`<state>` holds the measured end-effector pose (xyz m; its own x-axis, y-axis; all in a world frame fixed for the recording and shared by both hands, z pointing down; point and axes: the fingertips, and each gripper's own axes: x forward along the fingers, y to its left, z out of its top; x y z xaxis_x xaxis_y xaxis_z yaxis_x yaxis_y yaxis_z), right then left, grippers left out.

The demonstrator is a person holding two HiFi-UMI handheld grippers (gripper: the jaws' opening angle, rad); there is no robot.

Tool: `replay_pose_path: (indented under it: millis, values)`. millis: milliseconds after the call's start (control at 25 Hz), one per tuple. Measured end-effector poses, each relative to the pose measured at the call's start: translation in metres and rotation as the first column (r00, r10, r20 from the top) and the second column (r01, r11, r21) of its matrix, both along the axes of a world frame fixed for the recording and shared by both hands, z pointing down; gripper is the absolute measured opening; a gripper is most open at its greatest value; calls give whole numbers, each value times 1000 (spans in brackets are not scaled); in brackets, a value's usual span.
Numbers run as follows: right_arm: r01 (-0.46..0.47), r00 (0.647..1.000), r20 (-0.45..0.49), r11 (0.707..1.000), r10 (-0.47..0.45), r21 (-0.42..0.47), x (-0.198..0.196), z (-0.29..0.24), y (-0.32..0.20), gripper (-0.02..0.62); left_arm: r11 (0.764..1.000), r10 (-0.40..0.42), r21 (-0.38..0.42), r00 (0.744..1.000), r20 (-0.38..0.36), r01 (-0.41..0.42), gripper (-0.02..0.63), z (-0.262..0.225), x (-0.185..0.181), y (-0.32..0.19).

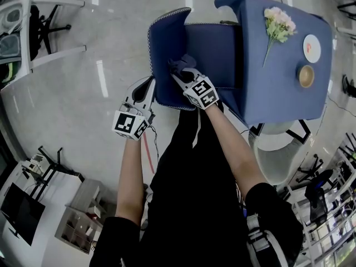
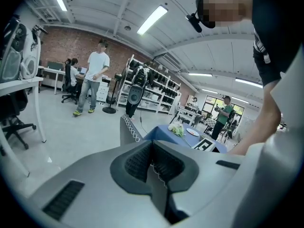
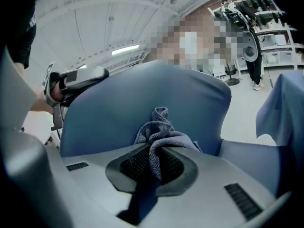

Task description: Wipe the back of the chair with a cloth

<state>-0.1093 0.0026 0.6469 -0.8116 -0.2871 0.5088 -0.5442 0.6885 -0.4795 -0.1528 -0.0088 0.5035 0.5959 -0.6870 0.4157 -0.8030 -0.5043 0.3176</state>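
Cloth point(image 3: 160, 128) clamped in right claw point(image 3: 154, 161) against chair point(image 3: 118, 103) back | left claw point(image 2: 153, 164) pinching chair edge

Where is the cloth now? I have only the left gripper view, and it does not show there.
Observer: The right hand-held gripper clamps the grey-blue cloth.
Operator: Does it touch the chair?
Observer: Yes, its bunched end lies against the inner face of the back of the blue chair.
Operator: What on the table do I miss?
Observer: A small brown bowl stands beside the white plate.
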Motion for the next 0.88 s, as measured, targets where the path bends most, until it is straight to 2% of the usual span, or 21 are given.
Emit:
replay_pose_path:
  millis: [520, 880]
  values:
    - [106, 994, 11, 991, -105, -85, 8, 1, 43, 57, 1000, 17, -7, 1000, 9, -17, 25, -2, 1, 2]
    - [177, 984, 4, 979, -177, -99, 17, 6, 68, 57, 1000, -6, 1, 1000, 8, 6, 25, -1, 2, 1]
